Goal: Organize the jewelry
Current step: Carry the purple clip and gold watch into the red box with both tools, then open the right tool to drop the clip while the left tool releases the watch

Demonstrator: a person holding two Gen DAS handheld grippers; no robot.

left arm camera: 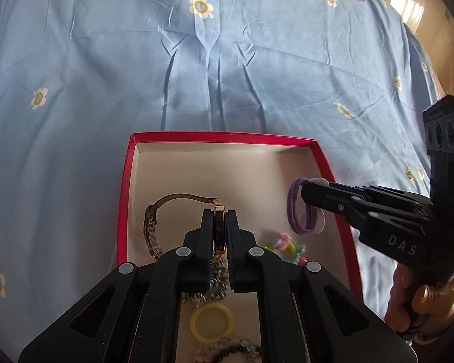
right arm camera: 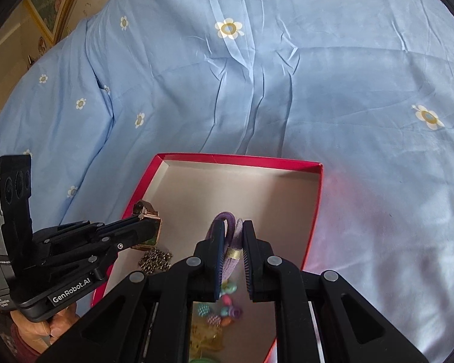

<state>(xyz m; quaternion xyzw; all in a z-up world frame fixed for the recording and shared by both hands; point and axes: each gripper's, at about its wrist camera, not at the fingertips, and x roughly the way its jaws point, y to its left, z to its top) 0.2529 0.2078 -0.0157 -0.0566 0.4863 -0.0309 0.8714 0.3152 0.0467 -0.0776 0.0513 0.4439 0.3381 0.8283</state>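
An open red box (left arm camera: 224, 137) with a pale inside lies on the blue flowered bedcover. My left gripper (left arm camera: 219, 216) is shut on a rose-gold watch (left arm camera: 178, 198), held over the box's left half with the mesh strap hanging to the left. From the right, my right gripper (left arm camera: 305, 195) comes in over the box's right side, shut on purple hair ties (left arm camera: 293, 208). The right wrist view shows the same: right gripper (right arm camera: 231, 227) clamped on the purple hair ties (right arm camera: 234, 254), left gripper (right arm camera: 145, 230) with the watch (right arm camera: 145, 210) at the box's (right arm camera: 242, 160) left wall.
Inside the box near its front lie a metal chain (left arm camera: 215, 272), a yellow ring (left arm camera: 212, 322) and a pastel bead bracelet (left arm camera: 287, 245). The chain (right arm camera: 156, 260) and coloured beads (right arm camera: 227, 302) show under my fingers. Wrinkled bedcover (right arm camera: 317, 75) surrounds the box. A hand (left arm camera: 426, 299) holds the right gripper.
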